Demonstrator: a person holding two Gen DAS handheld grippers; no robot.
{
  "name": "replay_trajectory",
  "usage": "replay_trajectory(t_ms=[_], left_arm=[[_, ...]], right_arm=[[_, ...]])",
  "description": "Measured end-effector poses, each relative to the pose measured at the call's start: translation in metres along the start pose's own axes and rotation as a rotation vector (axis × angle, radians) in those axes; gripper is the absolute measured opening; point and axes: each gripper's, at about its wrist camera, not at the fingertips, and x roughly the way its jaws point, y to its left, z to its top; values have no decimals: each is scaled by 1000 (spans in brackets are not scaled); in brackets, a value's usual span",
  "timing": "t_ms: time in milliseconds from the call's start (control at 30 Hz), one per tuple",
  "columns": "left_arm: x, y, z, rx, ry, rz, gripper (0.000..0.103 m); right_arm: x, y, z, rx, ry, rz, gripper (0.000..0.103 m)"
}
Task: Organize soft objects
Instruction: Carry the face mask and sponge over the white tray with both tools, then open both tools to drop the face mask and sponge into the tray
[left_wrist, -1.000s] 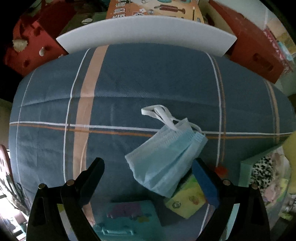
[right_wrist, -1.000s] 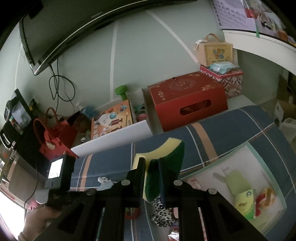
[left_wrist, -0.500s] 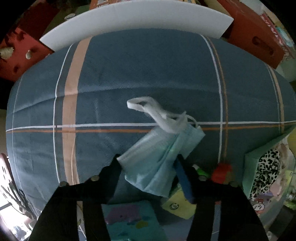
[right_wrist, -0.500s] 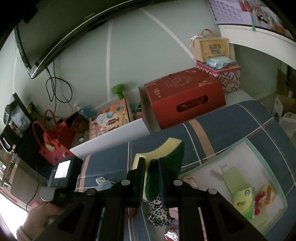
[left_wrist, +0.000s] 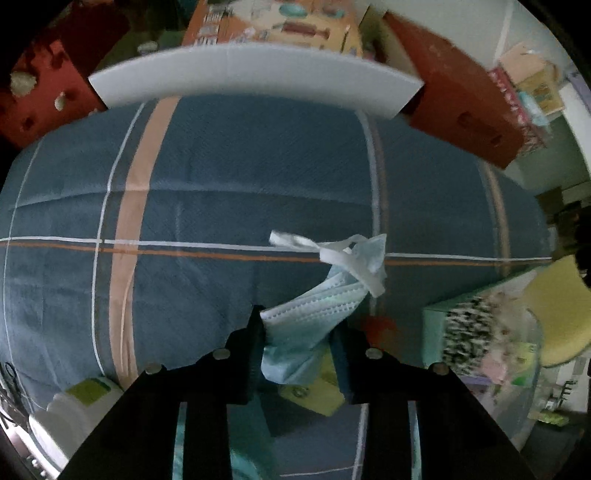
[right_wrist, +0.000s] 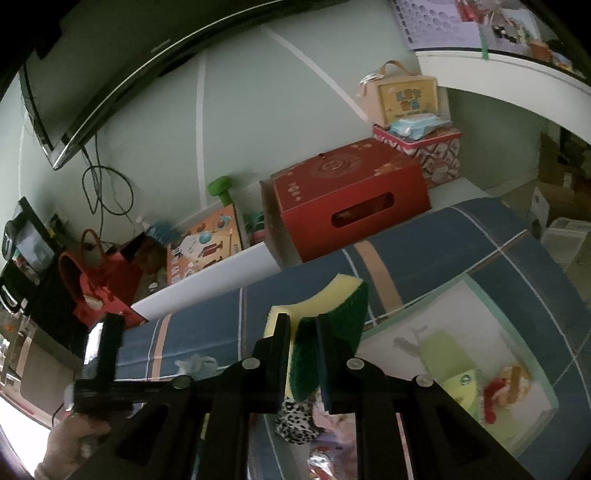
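The light-blue face mask (left_wrist: 310, 325) is pinched in the left claw (left_wrist: 299, 354), whose jaws have just been closing on it; its white ear loops (left_wrist: 332, 254) trail above the blue plaid cloth (left_wrist: 240, 177). A yellow-green sponge (right_wrist: 325, 317) is clamped in the right claw (right_wrist: 303, 354). Beyond the sponge, on the cloth, a pale tray (right_wrist: 476, 291) is seen, and farther back a red box (right_wrist: 347, 206).

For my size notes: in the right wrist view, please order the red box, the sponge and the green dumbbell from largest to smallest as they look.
1. red box
2. sponge, though it is nearest the camera, so its true size is unsure
3. green dumbbell
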Motion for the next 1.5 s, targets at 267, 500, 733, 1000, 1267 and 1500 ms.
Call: replay_trajectory(t_ms=[267, 500, 733, 1000, 1267, 1500], left_arm=[[-61, -33, -41, 65, -141, -49, 34], [-54, -90, -59, 186, -140, -128, 35], [-32, -129, -81, 249, -112, -192, 35], [2, -137, -92, 234, -61, -237, 35], [27, -129, -97, 206, -39, -248, 38], [30, -123, -96, 181, -37, -270, 46]], right_arm=[[-14, -14, 2, 12, -19, -30, 15], [-20, -49, 5, 66, -36, -127, 15], [-35, -90, 10, 119, -75, -242, 15], [-23, -123, 9, 159, -48, -353, 15], [1, -122, 4, 120, -4, -351, 15], [18, -109, 2, 82, 27, -348, 14]])
